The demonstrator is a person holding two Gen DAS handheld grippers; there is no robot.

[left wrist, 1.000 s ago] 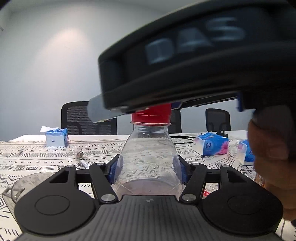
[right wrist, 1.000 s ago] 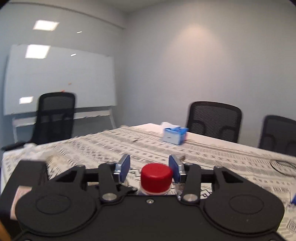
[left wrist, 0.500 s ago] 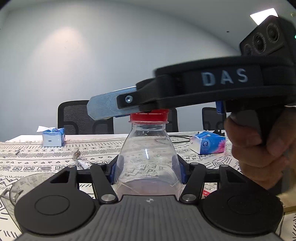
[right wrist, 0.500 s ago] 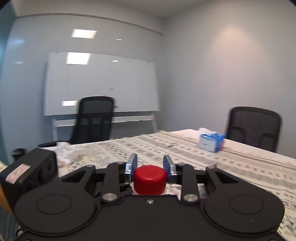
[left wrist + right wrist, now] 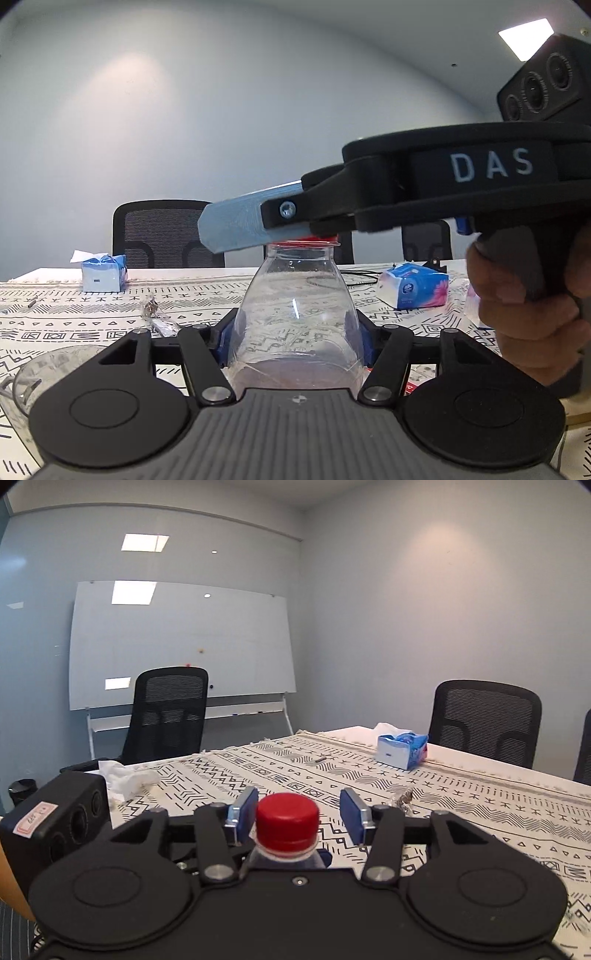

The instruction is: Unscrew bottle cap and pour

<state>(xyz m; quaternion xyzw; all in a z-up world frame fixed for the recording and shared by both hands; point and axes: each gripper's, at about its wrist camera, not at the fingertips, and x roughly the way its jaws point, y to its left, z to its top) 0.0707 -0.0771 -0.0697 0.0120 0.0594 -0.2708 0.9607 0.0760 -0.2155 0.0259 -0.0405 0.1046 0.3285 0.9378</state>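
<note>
step: unscrew | left gripper (image 5: 295, 341) clamps upright bottle (image 5: 295, 314) | right gripper (image 5: 297, 814) spread wide, red cap (image 5: 287, 821) between fingers, nearer left pad

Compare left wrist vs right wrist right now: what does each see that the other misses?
Left wrist only: the clear bottle body clamped between the left gripper fingers, a clear cup at lower left, the hand holding the right gripper from the side.

Right wrist only: the whole red cap from above, with the right gripper blue pads standing apart on either side, a gap on the right; whiteboard; crumpled tissue.

Both: the cap, patterned tablecloth, blue tissue box.
</note>
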